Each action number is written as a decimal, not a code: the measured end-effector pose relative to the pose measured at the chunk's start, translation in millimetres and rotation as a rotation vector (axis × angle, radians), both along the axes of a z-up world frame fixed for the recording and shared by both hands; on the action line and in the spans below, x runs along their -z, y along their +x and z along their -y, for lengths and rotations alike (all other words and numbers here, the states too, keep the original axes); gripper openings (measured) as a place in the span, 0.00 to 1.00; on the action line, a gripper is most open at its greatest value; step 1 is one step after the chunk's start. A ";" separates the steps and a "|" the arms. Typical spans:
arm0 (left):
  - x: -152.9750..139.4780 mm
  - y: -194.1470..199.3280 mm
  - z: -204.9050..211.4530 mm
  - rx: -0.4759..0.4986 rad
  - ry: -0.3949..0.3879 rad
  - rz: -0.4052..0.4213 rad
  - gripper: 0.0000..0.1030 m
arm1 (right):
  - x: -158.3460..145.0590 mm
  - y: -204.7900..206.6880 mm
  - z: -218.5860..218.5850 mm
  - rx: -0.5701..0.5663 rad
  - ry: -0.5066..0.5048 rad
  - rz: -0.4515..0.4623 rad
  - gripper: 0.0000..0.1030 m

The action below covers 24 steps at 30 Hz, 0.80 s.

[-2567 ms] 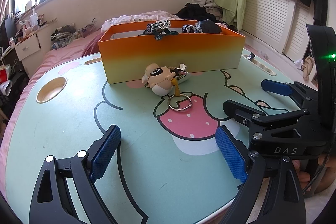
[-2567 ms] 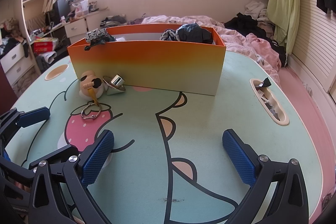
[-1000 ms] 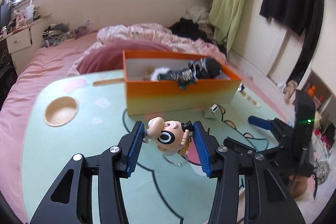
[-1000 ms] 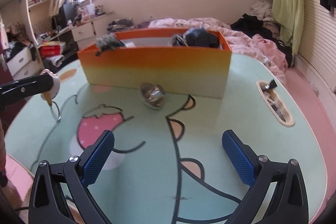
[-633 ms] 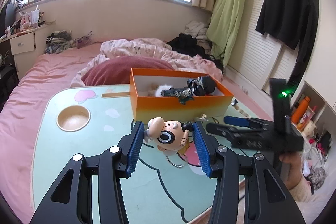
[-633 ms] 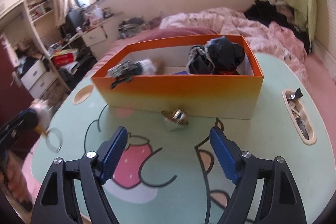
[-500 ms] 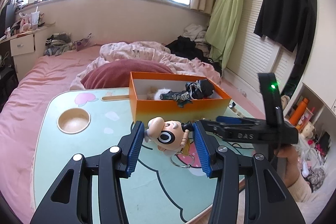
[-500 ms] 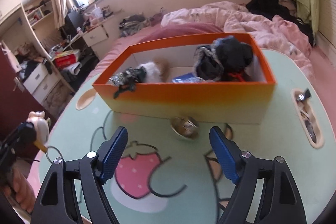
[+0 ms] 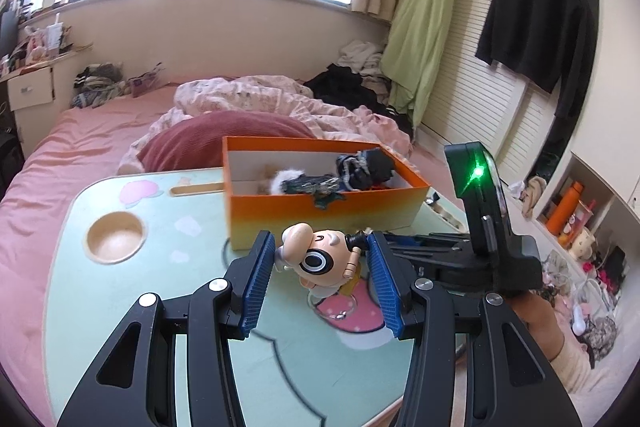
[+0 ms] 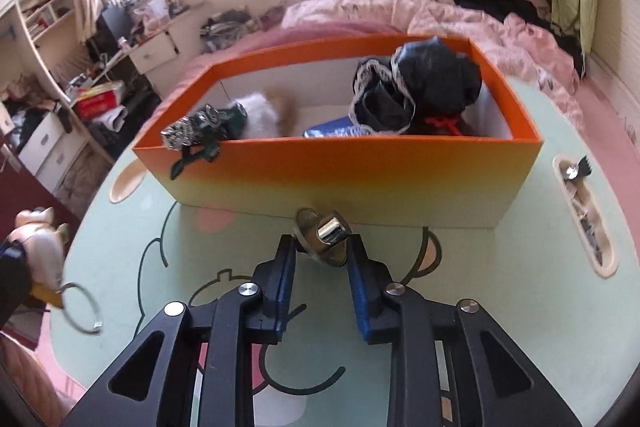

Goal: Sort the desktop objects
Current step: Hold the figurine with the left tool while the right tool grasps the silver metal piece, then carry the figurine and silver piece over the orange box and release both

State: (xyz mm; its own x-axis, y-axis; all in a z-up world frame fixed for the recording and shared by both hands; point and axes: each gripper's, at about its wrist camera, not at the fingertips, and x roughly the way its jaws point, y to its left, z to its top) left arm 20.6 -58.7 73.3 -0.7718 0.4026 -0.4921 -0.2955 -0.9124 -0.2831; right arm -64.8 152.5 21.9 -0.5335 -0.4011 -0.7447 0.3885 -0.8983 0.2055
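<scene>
My left gripper (image 9: 320, 267) is shut on a cartoon figure keychain (image 9: 316, 261) and holds it above the mint-green table (image 9: 120, 307); its key ring (image 9: 334, 311) dangles below. In the right wrist view the same figure (image 10: 38, 243) and ring (image 10: 80, 307) hang at the far left. My right gripper (image 10: 320, 251) is down at the table, its jaws closing, with the pad tips pressing both sides of a small shiny metal object (image 10: 326, 231). That object lies just in front of the orange box (image 10: 340, 163).
The box (image 9: 320, 207) holds dark cloth (image 10: 420, 87), a white fluffy item (image 10: 260, 115) and a sequinned piece over its rim. A round cup hollow (image 9: 116, 237) lies left, a slot tray (image 10: 584, 211) right. A bed stands behind; a hand (image 9: 548, 323) holds the right gripper.
The left gripper took the figure off the table and keeps it lifted. The right gripper moved in toward the metal object and its wide jaws narrowed onto it.
</scene>
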 end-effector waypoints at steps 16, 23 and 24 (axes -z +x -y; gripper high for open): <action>26.4 -34.4 -22.1 0.010 -0.025 0.104 0.47 | -23.6 -0.3 -60.6 0.038 -0.155 -0.014 0.35; 27.6 -33.1 -10.0 -0.011 -0.004 0.109 0.47 | -11.3 -14.5 -40.8 0.031 -0.088 0.063 0.42; 27.4 -33.2 -9.2 -0.012 -0.002 0.109 0.47 | -10.2 -17.2 -37.0 0.033 -0.066 0.074 0.42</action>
